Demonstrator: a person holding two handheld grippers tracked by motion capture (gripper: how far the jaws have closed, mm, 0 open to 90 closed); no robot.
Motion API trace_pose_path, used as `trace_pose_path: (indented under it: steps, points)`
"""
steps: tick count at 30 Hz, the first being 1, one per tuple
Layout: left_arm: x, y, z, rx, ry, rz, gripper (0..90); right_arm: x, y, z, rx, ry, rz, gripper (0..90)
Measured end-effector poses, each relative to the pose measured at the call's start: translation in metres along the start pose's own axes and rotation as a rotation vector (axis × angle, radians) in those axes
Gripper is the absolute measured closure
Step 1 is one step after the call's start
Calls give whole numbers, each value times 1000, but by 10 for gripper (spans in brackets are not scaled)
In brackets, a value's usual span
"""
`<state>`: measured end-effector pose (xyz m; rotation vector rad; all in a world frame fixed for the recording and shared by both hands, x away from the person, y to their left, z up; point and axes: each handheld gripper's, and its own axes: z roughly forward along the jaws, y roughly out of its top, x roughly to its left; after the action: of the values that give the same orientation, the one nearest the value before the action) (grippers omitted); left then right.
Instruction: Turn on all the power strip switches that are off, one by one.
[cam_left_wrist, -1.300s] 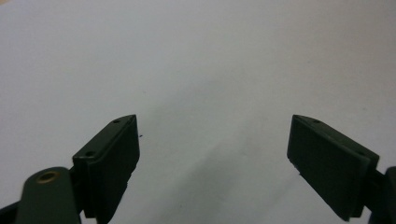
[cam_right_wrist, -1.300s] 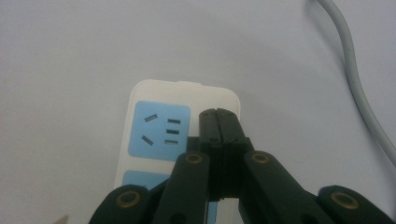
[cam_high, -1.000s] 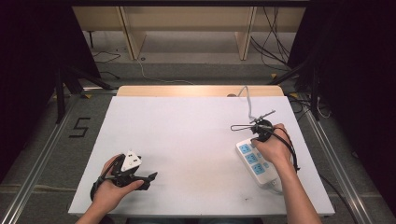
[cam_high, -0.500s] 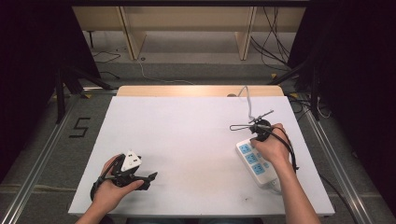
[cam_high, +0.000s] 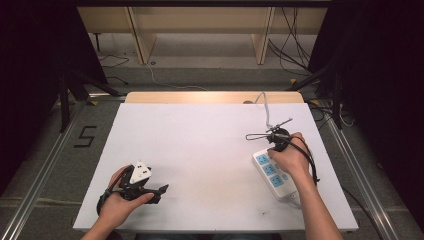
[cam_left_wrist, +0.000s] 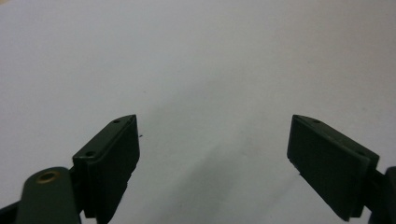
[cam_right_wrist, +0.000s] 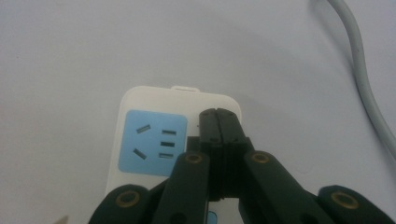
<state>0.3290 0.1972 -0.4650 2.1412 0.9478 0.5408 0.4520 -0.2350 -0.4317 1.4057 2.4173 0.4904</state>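
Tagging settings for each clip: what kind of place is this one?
Probably a lab or data-collection workspace, not a home. A bare white table sits between dark curtains on metal rails, cables trail across the floor, and a "5" marks the station.

My table (cam_high: 210, 150) has a plain white top with a strip of bare wood along its far edge. On my right side a white power strip (cam_high: 272, 172) with blue socket faces lies flat on it. Its grey cable (cam_high: 263, 107) runs toward the far edge, over it I think.
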Motion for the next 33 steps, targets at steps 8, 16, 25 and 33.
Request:
trace_pose_path:
  steps: [8,16,25,33]
  points:
    - [0,0,0,0,-1,1,168,1,0,1,8,3,3,900]
    - [0,0,0,1,-1,1,168,1,0,2,11,-3,3,900]
    - [0,0,0,1,-2,2,168,3,0,2,13,-10,5,900]
    - [-1,0,0,0,0,0,168,1,-1,2,11,1,13,900]
